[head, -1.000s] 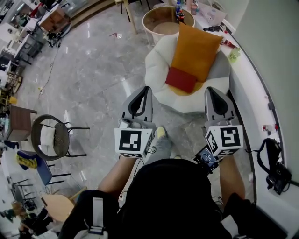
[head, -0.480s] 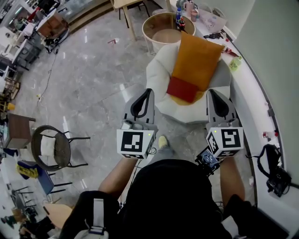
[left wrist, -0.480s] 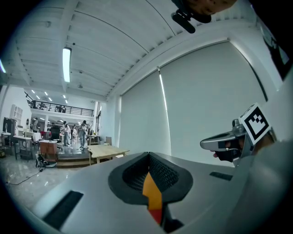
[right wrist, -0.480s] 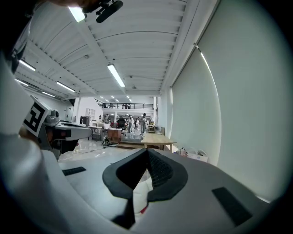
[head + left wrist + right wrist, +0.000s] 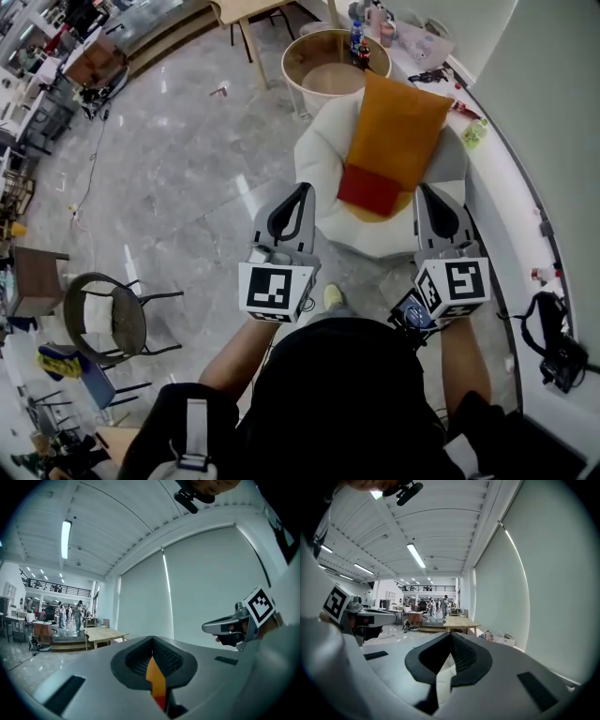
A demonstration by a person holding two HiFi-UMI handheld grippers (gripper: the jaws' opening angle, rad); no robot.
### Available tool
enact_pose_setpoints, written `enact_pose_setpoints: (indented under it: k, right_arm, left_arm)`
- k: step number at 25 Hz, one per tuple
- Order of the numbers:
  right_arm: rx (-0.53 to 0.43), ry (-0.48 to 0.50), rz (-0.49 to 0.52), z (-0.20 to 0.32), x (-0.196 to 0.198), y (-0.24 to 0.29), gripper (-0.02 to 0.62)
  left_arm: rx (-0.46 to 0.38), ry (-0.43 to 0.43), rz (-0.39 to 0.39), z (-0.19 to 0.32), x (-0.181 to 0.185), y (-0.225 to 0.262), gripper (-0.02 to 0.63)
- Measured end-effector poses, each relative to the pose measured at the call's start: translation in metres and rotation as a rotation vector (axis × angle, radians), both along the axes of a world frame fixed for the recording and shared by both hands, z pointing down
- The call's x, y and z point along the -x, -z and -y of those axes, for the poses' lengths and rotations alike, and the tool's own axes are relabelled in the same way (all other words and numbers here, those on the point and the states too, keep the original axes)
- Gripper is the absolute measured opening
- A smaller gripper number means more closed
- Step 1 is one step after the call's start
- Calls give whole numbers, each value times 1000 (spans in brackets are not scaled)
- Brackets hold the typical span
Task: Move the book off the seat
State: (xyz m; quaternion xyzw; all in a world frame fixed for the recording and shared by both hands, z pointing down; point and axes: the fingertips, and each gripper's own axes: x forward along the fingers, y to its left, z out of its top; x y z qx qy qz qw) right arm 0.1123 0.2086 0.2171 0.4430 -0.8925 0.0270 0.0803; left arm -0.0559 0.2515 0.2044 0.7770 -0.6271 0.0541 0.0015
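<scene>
Seat (image 5: 323, 155) first: the white armchair has grown in my head view and slid nearer. Its front edge now lies just beyond both tool tips, where a second ago open floor (image 5: 178, 178) showed between them. I read that as the approach nearly finished and the reach not yet begun.

An orange cushion (image 5: 398, 122) leans along the seat's back. The red book (image 5: 373, 190) lies on the cushion's lower end, toward the front of the seat and between the lines of my two tools. The left tool (image 5: 302, 190) and right tool (image 5: 429, 192) are both clenched tight with nothing in them, so either must open before it can take the book.

Around it, a curved white bench (image 5: 502, 173) runs along the wall just beside the seat on the right, and I judge it narrows the room for the right tool. A round wood-rimmed bench (image 5: 323, 80) carrying bottles (image 5: 357, 39) stands behind the seat. A wire chair (image 5: 108, 319) sits well apart on the left. Nothing lies on top of the book, and the wearer's shoe (image 5: 334, 297) is near the seat's base.
</scene>
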Motion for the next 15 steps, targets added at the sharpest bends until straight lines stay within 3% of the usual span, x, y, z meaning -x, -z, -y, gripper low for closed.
enact_pose_setpoints:
  k: [15]
  right_arm:
    - [22, -1, -25, 6, 23, -6, 14]
  left_arm:
    - [-12, -35, -46, 22, 25, -8, 11]
